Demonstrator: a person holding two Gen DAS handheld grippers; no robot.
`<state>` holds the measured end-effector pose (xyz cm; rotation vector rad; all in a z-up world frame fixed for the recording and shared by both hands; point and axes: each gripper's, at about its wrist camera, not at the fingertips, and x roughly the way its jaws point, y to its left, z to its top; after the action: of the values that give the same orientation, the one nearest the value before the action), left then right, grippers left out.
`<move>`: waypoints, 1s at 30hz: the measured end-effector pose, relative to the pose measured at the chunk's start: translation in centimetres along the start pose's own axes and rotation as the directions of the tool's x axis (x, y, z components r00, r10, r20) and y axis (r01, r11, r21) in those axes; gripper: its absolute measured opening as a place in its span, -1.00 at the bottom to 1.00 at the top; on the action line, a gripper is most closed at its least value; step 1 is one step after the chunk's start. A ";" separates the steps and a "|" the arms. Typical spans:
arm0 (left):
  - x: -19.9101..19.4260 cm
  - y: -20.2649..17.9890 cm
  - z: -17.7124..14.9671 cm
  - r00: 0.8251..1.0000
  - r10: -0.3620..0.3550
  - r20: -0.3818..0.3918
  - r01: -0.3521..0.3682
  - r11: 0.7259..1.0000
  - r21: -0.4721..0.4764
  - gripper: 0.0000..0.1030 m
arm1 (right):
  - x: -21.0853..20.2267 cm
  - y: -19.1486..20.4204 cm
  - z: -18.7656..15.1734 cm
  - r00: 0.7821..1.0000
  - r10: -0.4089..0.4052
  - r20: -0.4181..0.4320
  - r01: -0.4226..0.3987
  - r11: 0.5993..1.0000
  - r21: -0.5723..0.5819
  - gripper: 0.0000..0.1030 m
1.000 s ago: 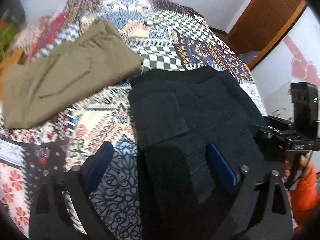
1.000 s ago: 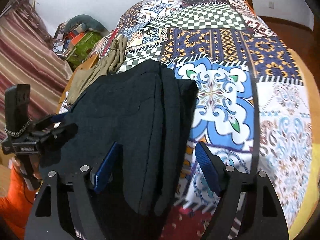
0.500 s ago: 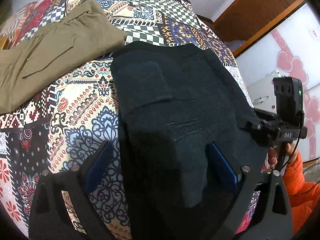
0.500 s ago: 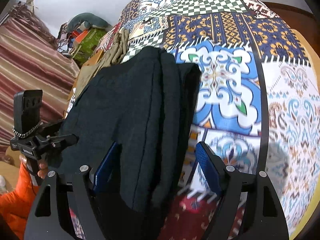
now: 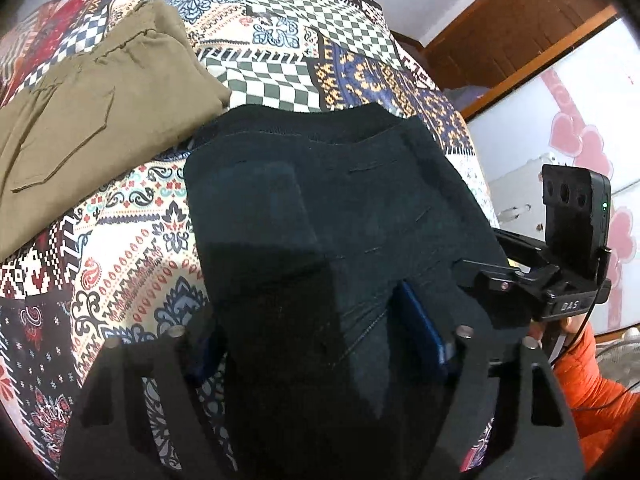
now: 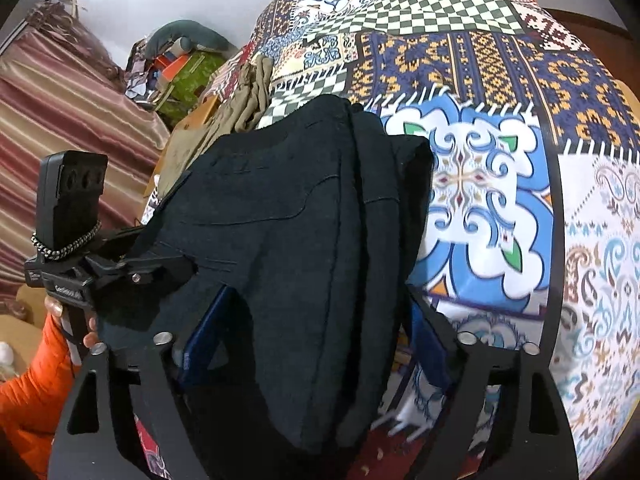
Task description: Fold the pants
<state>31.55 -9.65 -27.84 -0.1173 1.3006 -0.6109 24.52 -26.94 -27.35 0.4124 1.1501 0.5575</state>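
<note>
In the left wrist view the dark pants (image 5: 320,216) lie folded on the patchwork bedspread (image 5: 132,248), their near end running down between the two fingers of the left hand-held gripper (image 5: 316,344). Its jaws are closing with the cloth between them: the right blue pad (image 5: 420,336) lies against the fabric, while the left pad is mostly hidden behind the cloth, so whether it already presses cannot be told. Far to the left, a folded pair of olive pants (image 5: 92,108) lies on the bedspread, just beside the far left corner of the dark pair. At the right edge of the dark pants the right hand-held gripper (image 5: 520,280) reaches in, held by a hand with an orange sleeve (image 5: 592,384). In the right wrist view the same dark pants (image 6: 288,248) fill the middle, their thick folded edge on the right, and the near end sits between the fingers of the right hand-held gripper (image 6: 312,344). These jaws are closing too, both blue pads close against the cloth at its sides. The left hand-held gripper (image 6: 132,276) shows at the pants' left edge.
</note>
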 end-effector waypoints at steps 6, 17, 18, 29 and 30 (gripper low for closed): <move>-1.4 -1.9 -0.2 0.996 0.078 0.052 -0.082 0.994 0.075 0.15 | -0.9 0.8 0.5 0.999 -0.020 0.036 0.021 1.000 -0.021 -0.33; -6.7 -4.4 -1.6 0.978 0.104 0.181 -0.128 0.983 0.128 -0.38 | -4.3 5.1 1.1 0.987 -0.068 0.149 0.091 0.984 -0.154 -0.53; -7.2 -4.6 -1.8 0.975 0.104 0.195 -0.131 0.983 0.129 -0.39 | -4.6 5.5 1.2 0.985 -0.067 0.159 0.094 0.982 -0.165 -0.54; -14.5 -3.1 -2.5 0.916 0.141 0.375 -0.189 0.978 0.092 -0.40 | -5.7 10.4 3.9 0.969 -0.024 0.244 0.095 0.955 -0.282 -0.55; -15.1 -2.9 -2.4 0.909 0.148 0.389 -0.196 0.977 0.087 -0.40 | -5.6 11.2 4.5 0.968 -0.015 0.252 0.092 0.951 -0.296 -0.55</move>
<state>26.30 -4.17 -14.27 -0.0156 0.8817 -0.4863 24.80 -21.60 -15.21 0.1751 0.8153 0.6074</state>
